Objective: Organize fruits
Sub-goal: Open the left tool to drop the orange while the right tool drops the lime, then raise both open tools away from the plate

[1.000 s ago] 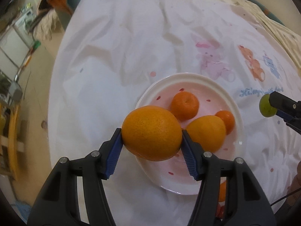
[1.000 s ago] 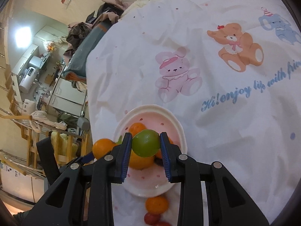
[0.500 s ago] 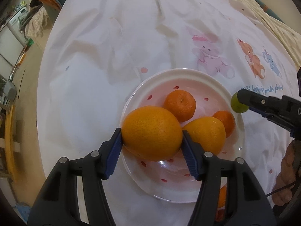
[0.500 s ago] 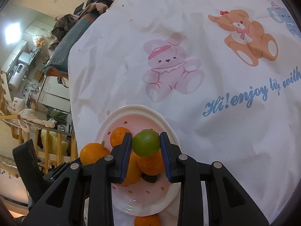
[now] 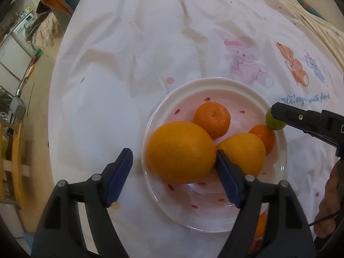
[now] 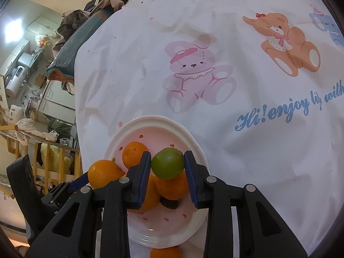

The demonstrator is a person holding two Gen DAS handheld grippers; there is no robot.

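Note:
A white plate [image 5: 215, 221] with pink spots sits on the printed tablecloth. It holds a small orange [image 5: 212, 119], a yellow-orange fruit [image 5: 243, 152] and another small orange [image 5: 265, 136]. My left gripper [image 5: 173, 164] is open, and a big orange [image 5: 180, 151] lies between its jaws on the plate's left side, touching the right jaw. My right gripper [image 6: 167, 167] is shut on a green lime [image 6: 167, 163] above the plate [image 6: 150, 126]. It also shows in the left wrist view [image 5: 274, 121], at the plate's right rim.
A loose orange [image 6: 165, 252] lies on the cloth just in front of the plate. The round table's edge drops off to the left, with a wooden chair [image 5: 15, 150] and room clutter beyond. Bear prints [image 6: 193, 75] cover the cloth behind the plate.
My left gripper has opened and let the big orange down onto the plate. My right gripper has brought the lime in over the plate's right side.

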